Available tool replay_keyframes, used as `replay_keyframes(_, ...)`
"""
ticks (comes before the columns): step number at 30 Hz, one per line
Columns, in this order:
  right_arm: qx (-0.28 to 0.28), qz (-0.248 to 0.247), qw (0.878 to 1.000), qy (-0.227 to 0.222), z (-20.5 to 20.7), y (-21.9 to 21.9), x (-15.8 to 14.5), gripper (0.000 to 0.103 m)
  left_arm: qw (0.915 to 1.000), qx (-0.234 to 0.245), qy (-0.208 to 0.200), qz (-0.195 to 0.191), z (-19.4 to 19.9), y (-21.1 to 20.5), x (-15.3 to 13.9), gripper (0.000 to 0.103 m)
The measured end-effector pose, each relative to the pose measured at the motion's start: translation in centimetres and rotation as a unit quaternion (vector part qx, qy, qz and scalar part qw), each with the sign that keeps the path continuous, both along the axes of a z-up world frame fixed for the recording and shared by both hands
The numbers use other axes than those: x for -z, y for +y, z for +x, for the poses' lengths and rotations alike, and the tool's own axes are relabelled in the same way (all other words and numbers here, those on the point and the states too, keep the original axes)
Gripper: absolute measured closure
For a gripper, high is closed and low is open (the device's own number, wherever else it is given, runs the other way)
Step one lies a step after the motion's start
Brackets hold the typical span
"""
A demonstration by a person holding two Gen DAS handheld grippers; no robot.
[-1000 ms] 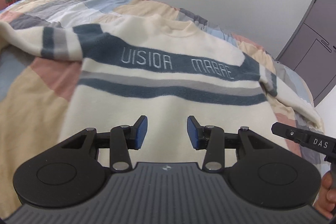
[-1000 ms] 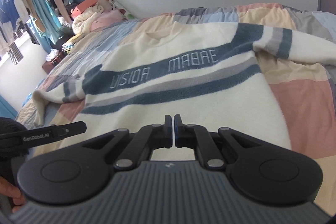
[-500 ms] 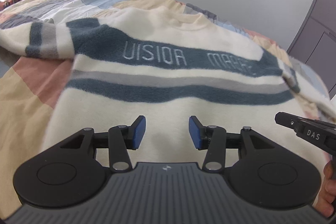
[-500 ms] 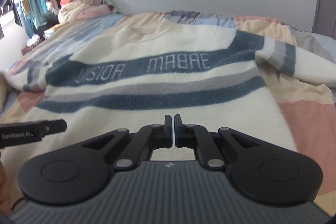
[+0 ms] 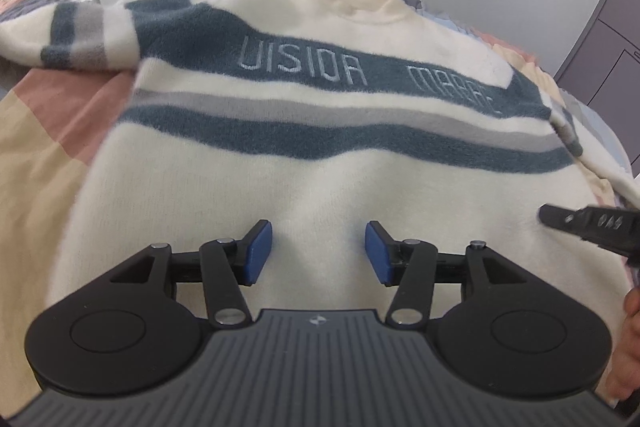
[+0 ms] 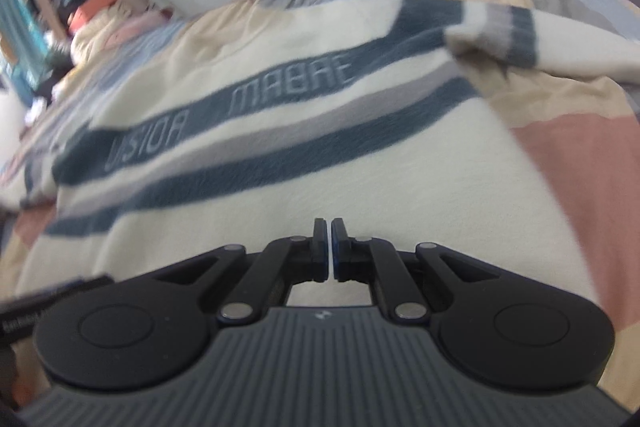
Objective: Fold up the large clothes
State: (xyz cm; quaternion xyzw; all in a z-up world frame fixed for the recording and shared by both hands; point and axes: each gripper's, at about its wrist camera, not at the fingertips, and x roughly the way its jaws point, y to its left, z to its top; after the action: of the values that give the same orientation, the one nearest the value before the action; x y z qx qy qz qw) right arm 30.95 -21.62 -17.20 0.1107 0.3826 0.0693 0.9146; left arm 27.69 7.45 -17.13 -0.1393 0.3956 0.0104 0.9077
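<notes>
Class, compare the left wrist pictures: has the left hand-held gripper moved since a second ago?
Yes. The left hand-held gripper has come down closer to the cream fleece sweater with blue-grey stripes, whose lettering now looms larger. Its jaws have just been opening, nothing between them.

Pale block letters on the upper dark blue band [image 5: 192, 27] of the cream sweater [image 5: 320, 187], well ahead of the left tool [image 5: 319, 253], read "UISIOA"; a second word to its right starts with "MA" and then blurs. Ahead of the right tool [image 6: 330, 247], the same band [image 6: 420, 27] shows that second word as "MABAE", with the first word smeared. The print on the black bar [image 5: 592, 227] at the right is illegible.
</notes>
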Motion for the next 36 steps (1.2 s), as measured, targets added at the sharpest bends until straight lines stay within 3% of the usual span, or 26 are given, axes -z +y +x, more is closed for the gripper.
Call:
replay_keyframes(5,0.071,0.051,0.996,-0.029,0.7,-4.4,-1.7,0.097,1.0,-0.001,0.0,-0.006,-0.7,-0.2,-0.3,0.038)
replay_keyframes(9,0.133,0.025,0.988,-0.079,1.9,-7.4,-3.2,0.097,0.9999,-0.002,-0.001,-0.016,-0.9,-0.3,-0.4,0.035)
replay_keyframes(13,0.165,0.007,0.983,-0.082,3.5,-10.1,-2.9,0.096,0.9998,-0.003,-0.001,-0.02,-1.0,-0.2,-0.4,0.034)
replay_keyframes(15,0.183,-0.007,0.98,-0.082,4.3,-11.3,-2.4,0.08,0.9997,-0.005,0.0,-0.025,-1.0,-0.1,-0.4,0.034)
replay_keyframes(17,0.203,-0.022,0.975,-0.089,5.0,-13.0,-1.9,0.022,0.9995,-0.008,0.0,-0.031,-1.1,-0.2,-0.4,0.033)
replay_keyframes(18,0.219,-0.018,0.971,-0.094,5.1,-13.8,-1.6,0.016,0.9995,-0.009,-0.001,-0.031,-1.2,-0.3,-0.4,0.033)
replay_keyframes(22,0.264,0.069,0.958,-0.085,6.3,-17.9,-0.8,0.018,0.9996,-0.008,-0.003,-0.026,-1.2,-0.6,-0.3,0.031)
replay_keyframes(27,0.297,0.208,0.928,-0.086,7.1,-22.1,2.2,0.018,0.9985,-0.02,-0.008,-0.051,-0.8,0.0,0.1,0.031)
replay_keyframes(30,0.302,0.245,0.918,-0.08,8.4,-23.7,4.6,0.018,0.9972,-0.029,-0.011,-0.068,-0.8,0.3,0.2,0.03)
replay_keyframes(36,0.346,0.252,0.893,-0.14,10.8,-27.8,6.1,0.019,0.9955,-0.041,-0.018,-0.083,-0.8,0.6,0.6,0.028)
